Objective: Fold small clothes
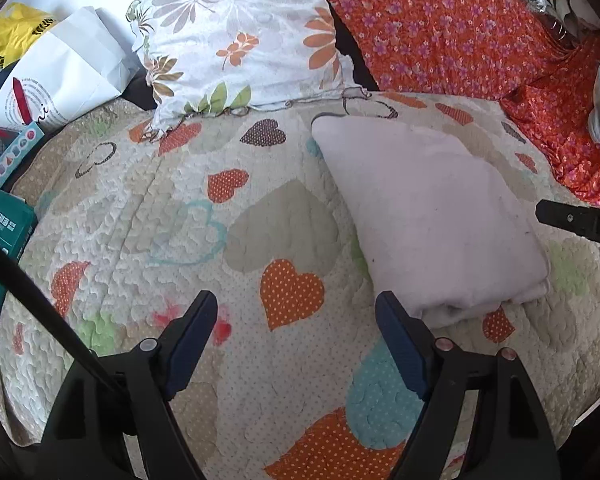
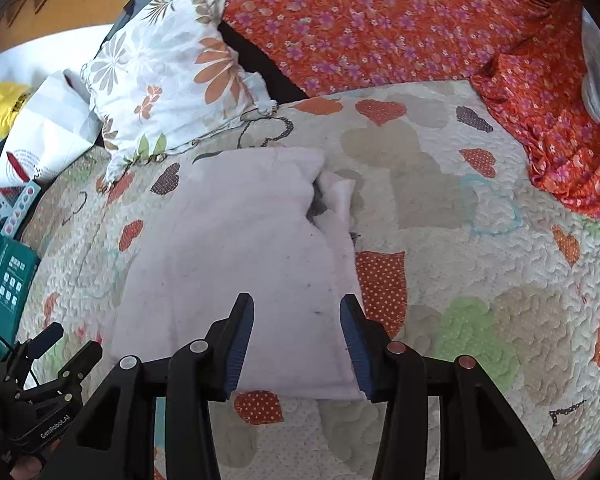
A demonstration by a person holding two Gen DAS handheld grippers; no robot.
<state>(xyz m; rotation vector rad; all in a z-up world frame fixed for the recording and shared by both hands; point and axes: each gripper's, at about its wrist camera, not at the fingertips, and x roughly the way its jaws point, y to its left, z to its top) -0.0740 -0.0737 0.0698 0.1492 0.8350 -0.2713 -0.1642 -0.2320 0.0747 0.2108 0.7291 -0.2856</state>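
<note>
A white folded garment lies flat on the heart-patterned quilt, with a small flap sticking out at its right edge. My right gripper hovers over the garment's near right part, open, with nothing pinched between its blue pads. In the left wrist view the same garment lies to the right. My left gripper is open over bare quilt just left of the garment's near corner, holding nothing. The right gripper's tip shows at the right edge. The left gripper shows at the lower left.
A floral pillow and an orange flowered cloth lie at the back. At the left edge of the quilt are a white paper bag, a yellow bag and a teal box.
</note>
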